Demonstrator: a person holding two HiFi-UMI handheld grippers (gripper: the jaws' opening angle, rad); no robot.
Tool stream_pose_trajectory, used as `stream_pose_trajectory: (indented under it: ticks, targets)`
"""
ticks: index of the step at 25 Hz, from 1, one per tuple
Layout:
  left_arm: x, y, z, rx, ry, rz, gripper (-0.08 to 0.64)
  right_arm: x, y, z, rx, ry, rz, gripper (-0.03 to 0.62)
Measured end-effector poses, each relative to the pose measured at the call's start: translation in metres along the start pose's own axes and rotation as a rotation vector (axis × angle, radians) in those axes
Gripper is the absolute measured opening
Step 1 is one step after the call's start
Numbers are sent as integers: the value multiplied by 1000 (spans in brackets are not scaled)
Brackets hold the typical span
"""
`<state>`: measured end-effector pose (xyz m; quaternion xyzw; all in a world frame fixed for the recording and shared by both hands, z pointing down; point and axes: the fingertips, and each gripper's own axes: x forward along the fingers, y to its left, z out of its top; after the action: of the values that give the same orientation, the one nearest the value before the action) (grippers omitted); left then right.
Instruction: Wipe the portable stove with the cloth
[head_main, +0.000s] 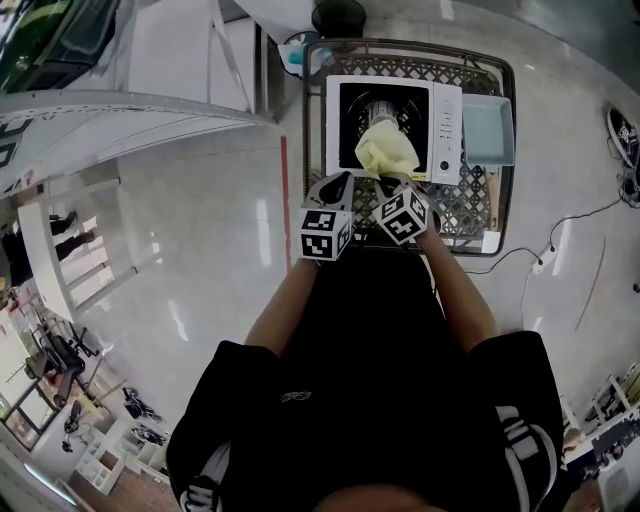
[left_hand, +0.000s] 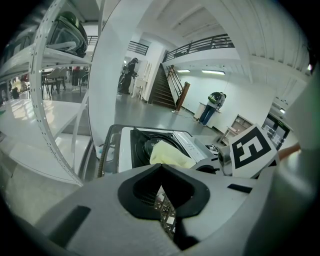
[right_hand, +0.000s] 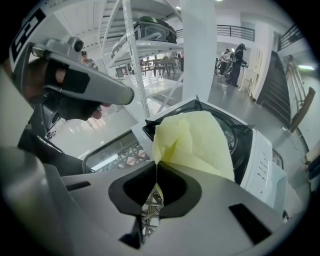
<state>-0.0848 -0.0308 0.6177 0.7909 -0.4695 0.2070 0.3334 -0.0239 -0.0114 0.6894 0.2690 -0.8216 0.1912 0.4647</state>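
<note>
The portable stove (head_main: 446, 120) is white with a black burner well and sits on a metal mesh cart (head_main: 478, 208). A pale yellow cloth (head_main: 385, 150) hangs over the burner, pinched at its near edge by my right gripper (head_main: 392, 183), which is shut on it. In the right gripper view the cloth (right_hand: 197, 142) rises from the shut jaw tips (right_hand: 156, 164) and covers much of the stove (right_hand: 260, 160). My left gripper (head_main: 336, 186) hovers just left of it, near the stove's front edge, shut with nothing in it. The left gripper view shows cloth (left_hand: 170, 154) and stove (left_hand: 142, 145) ahead.
A light blue tray (head_main: 488, 130) lies on the cart to the right of the stove. White shelving (head_main: 120, 110) stands to the left. A cable and power strip (head_main: 545, 262) lie on the glossy floor at right. A dark round object (head_main: 338, 15) sits beyond the cart.
</note>
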Motion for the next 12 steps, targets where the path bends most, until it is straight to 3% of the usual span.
stream_pose_trajectory:
  ticks: [12]
  targets:
    - [6, -9, 0, 24, 11, -29, 17, -6, 11, -9, 22, -5, 9, 14]
